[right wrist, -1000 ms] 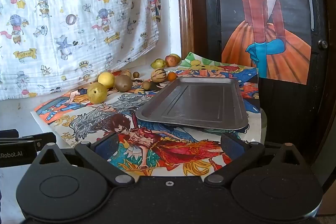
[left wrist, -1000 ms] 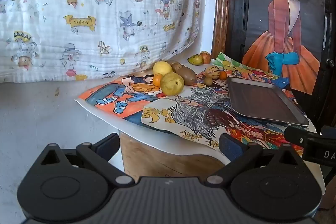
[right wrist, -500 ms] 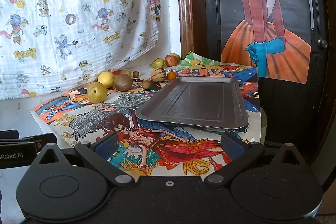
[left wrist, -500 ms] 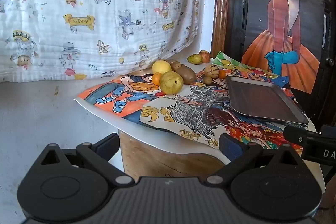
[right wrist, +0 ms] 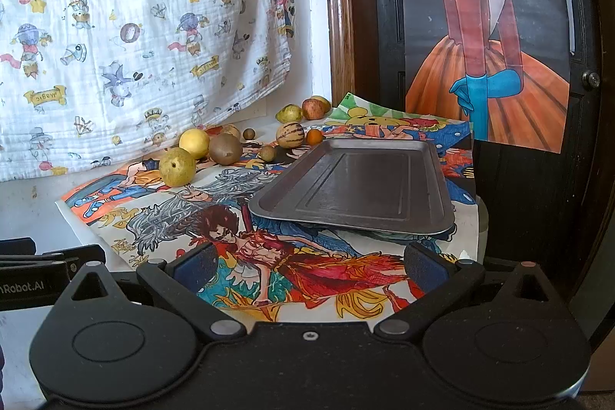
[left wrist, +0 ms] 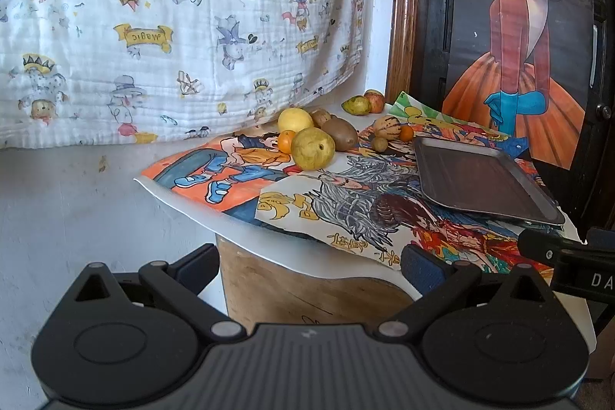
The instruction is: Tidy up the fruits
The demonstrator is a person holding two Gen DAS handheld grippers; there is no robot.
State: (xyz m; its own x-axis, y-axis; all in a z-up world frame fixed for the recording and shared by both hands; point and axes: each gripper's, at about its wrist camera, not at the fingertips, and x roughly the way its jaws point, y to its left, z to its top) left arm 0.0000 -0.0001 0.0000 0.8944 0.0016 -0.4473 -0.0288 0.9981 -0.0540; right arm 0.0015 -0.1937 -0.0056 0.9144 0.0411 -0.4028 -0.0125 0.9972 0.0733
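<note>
Several fruits lie at the back of a small table covered with cartoon posters: a yellow-green pear, a yellow lemon, a brown kiwi, a striped melon, small oranges and an apple. An empty dark metal tray sits at the right. My left gripper is open and empty, short of the table's front left edge. My right gripper is open and empty over the front edge, before the tray.
A printed white cloth hangs on the wall behind the fruits. A wooden frame and a dark door with a girl poster stand close at the right. The table's rounded front edge overhangs a wooden base.
Both grippers have barely moved; the left wrist view has drifted slightly. Nothing was taken hold of or let go.
</note>
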